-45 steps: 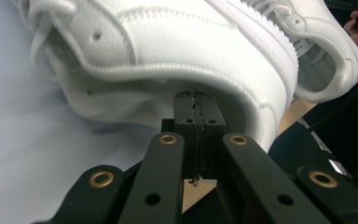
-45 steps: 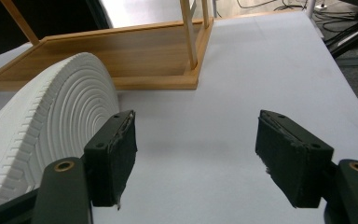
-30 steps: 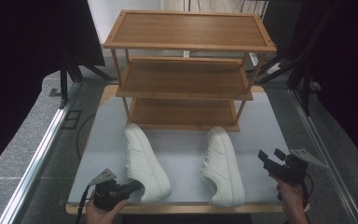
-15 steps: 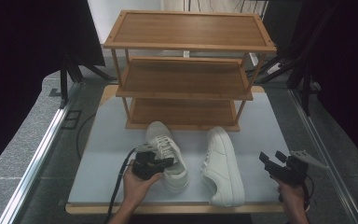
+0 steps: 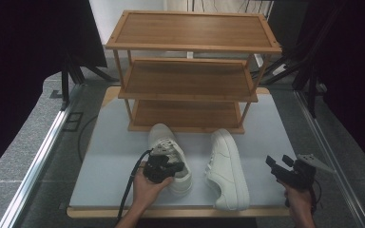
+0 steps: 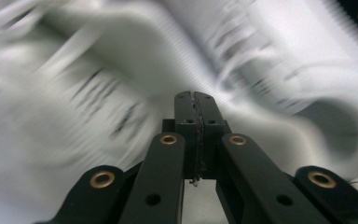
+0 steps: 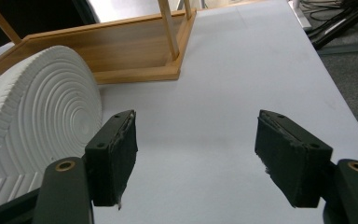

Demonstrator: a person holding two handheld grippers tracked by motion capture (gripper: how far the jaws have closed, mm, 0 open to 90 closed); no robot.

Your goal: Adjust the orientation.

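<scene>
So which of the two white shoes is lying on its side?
The right-hand shoe, beside the open right tongs: it is tipped over, its ridged sole showing. The other shoe, under the left tongs, stands upright.

The left gripper has moved from the table's near-left corner rightward onto the left white shoe. That shoe, lying on its side a second ago, now sits upright with laces showing, under the gripper's closed jaws.
</scene>
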